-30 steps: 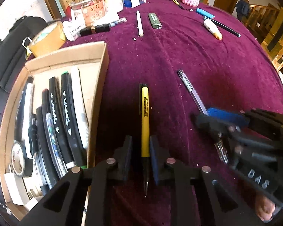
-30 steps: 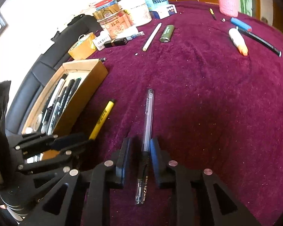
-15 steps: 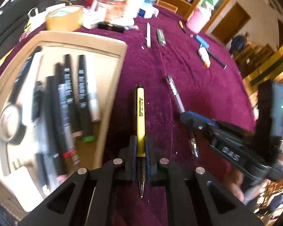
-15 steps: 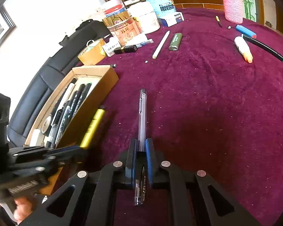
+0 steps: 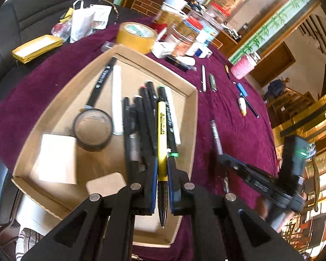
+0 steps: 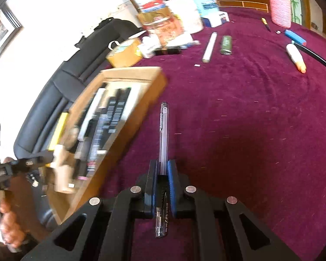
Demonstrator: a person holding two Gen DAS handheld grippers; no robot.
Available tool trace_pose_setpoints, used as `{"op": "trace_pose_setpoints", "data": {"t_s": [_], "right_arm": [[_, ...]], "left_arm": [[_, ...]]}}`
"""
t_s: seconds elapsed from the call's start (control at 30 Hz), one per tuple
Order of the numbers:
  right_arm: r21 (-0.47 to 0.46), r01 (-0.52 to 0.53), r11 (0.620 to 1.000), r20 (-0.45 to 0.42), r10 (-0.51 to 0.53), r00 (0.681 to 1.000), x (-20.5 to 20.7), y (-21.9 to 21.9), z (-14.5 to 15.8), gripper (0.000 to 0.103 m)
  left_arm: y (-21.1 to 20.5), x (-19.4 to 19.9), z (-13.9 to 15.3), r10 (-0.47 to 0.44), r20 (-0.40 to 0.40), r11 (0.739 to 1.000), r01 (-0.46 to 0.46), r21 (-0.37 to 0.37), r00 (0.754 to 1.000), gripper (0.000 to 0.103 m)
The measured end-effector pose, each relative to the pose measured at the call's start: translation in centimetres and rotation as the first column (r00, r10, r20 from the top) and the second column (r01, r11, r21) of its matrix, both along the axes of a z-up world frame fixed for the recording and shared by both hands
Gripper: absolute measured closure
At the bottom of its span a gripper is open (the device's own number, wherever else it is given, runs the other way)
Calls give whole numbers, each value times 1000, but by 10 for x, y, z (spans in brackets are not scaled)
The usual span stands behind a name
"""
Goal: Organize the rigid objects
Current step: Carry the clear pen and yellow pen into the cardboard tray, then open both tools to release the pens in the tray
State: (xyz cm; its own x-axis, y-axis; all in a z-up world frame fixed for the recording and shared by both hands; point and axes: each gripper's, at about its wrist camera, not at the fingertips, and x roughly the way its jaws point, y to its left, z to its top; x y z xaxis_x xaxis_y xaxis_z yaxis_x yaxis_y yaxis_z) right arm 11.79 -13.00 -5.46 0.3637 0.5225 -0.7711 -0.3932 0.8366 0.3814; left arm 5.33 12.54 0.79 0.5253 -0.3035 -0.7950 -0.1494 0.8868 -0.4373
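The left claw [image 5: 162, 187] is clamped low on the light, stiff yellow pen [image 5: 162, 134], apparently above the cardboard box [image 5: 191, 117], while the right claw [image 6: 162, 187] pinches the slick clear gel pen [image 6: 163, 130] near its rear over the desk [image 6: 250, 119], a hold that probably tolerates little twisting.

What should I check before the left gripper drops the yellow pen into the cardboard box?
1. Left gripper shut on the yellow pen: ok.
2. Yellow pen over the cardboard box, not the purple cloth: ok.
3. Yellow pen runs the same way as the black markers below: ok.
4. Height above the markers: cannot tell.
5. Right gripper shut on the clear pen, outside the box: ok.
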Motion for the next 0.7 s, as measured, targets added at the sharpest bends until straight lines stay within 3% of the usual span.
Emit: {"op": "trace_pose_setpoints", "data": {"t_s": [0.27, 0.7], "right_arm": [[61, -41, 997, 54, 37, 998, -10, 57, 39, 94], [-22, -16, 1000, -30, 16, 999, 40, 107, 6, 94]], "left_arm": [[24, 10, -14, 45, -19, 999, -45, -11, 999, 95], [33, 34, -35, 57, -48, 997, -60, -47, 997, 95]]}}
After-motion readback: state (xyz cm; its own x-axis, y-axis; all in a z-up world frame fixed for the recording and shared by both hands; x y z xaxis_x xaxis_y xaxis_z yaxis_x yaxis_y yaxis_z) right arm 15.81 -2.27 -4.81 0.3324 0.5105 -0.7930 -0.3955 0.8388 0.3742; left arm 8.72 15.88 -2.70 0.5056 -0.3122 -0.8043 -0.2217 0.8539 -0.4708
